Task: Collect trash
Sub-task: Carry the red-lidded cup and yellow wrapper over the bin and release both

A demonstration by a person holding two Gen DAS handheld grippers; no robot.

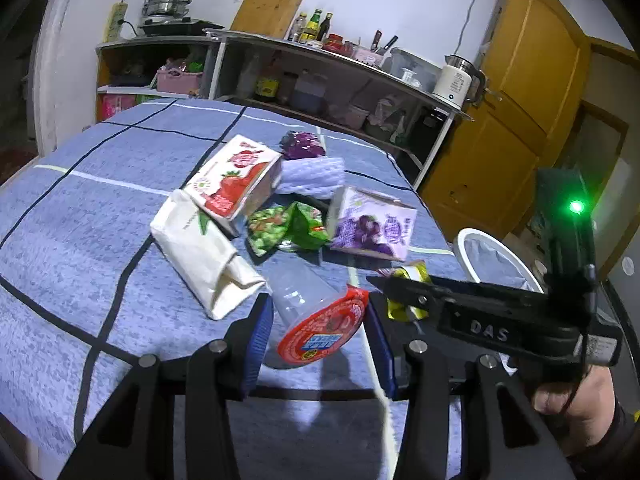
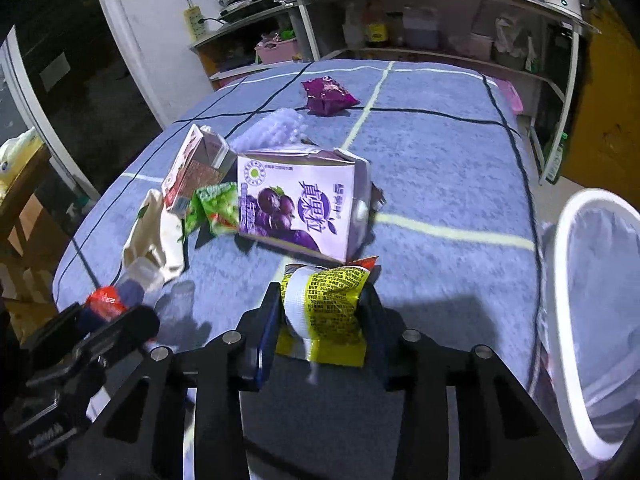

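Note:
My left gripper point(image 1: 318, 320) is shut on a clear plastic cup with a red foil lid point(image 1: 316, 320), held just above the blue checked tablecloth point(image 1: 100, 200). My right gripper point(image 2: 322, 308) is shut on a yellow snack wrapper point(image 2: 328, 304); it also shows in the left wrist view point(image 1: 408, 292). On the cloth lie a red strawberry carton point(image 1: 236, 180), a purple grape carton point(image 2: 296, 204), a green wrapper point(image 1: 288, 228), a white folded bag point(image 1: 204, 252), white foam netting point(image 1: 312, 176) and a purple packet point(image 2: 328, 96).
A white-rimmed trash bin with a liner point(image 2: 600, 320) stands off the table's right edge; it also shows in the left wrist view point(image 1: 496, 256). Shelves with bottles, a kettle and a pot point(image 1: 320, 80) run behind the table. A yellow door point(image 1: 520, 120) is at the right.

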